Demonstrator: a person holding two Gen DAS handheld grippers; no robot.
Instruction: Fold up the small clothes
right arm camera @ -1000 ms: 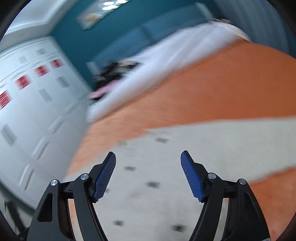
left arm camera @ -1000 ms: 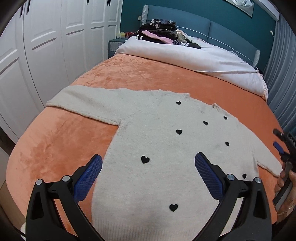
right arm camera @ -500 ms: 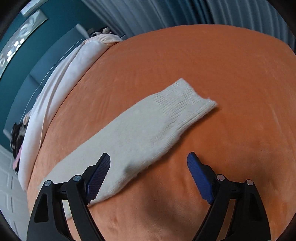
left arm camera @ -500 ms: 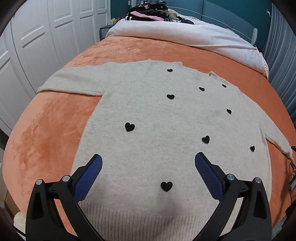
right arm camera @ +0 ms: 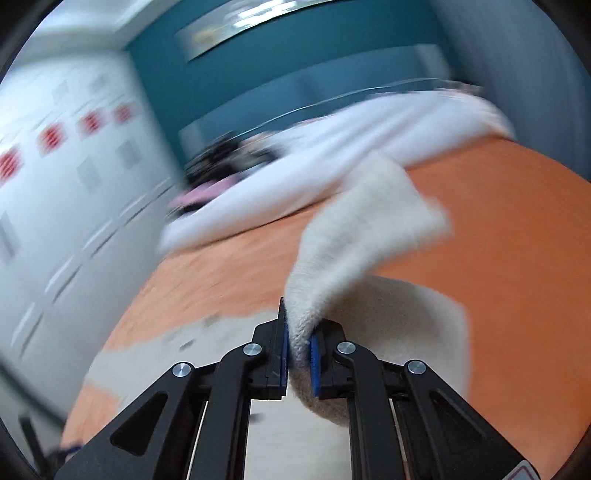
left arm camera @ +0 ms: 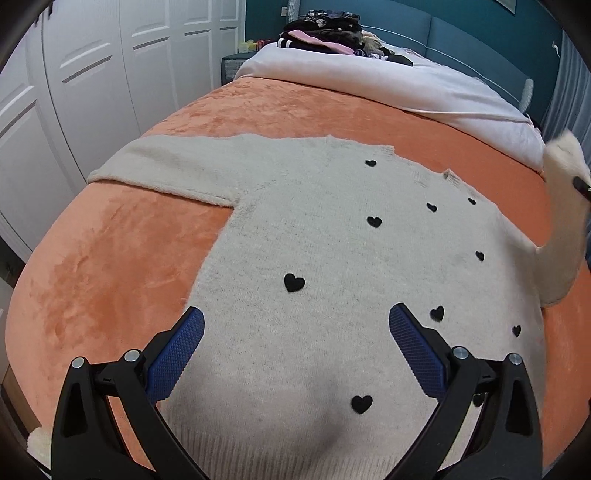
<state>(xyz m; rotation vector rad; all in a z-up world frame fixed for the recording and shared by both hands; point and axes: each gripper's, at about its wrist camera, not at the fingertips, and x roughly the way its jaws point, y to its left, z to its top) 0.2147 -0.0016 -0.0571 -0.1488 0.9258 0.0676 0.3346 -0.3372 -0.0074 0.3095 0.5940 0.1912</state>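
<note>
Wardrobe doors [left arm camera: 92, 85] — white, panelled; far left of the left claw, beyond the edge of the bed.

Blanket [left arm camera: 110, 266] — orange, plush; covers the bed under and ahead of both claws.

Left claw [left arm camera: 295, 343] — released, blue pads spread wide, nothing between them. It hovers over the lower part of the sweater, near the ribbed hem.

Sweater [left arm camera: 332, 240] — cream knit with small black hearts; lies flat, front up, on the blanket directly ahead of and below the left claw. Its one sleeve [left arm camera: 166, 166] stretches flat to the upper left of that claw. The collar points away from the claw, toward the head of the bed.

Duvet [left arm camera: 388, 85] — white, folded back across the bed beyond the sweater, far ahead of the left claw.

Clothes pile [left arm camera: 325, 29] — dark and pink items, on the duvet at the far end, by the blue headboard [left arm camera: 461, 37].

Raised sleeve [left arm camera: 565, 206] — lifted off the blanket at the far right of the left claw, standing up in a curve.

Right claw [right arm camera: 299, 343] — clenched on the raised sleeve; the knit is pinched between the blue pads, and the cuff end [right arm camera: 388, 206] flops up and ahead of the claw. This view is blurred — finer detail cannot be told.
</note>
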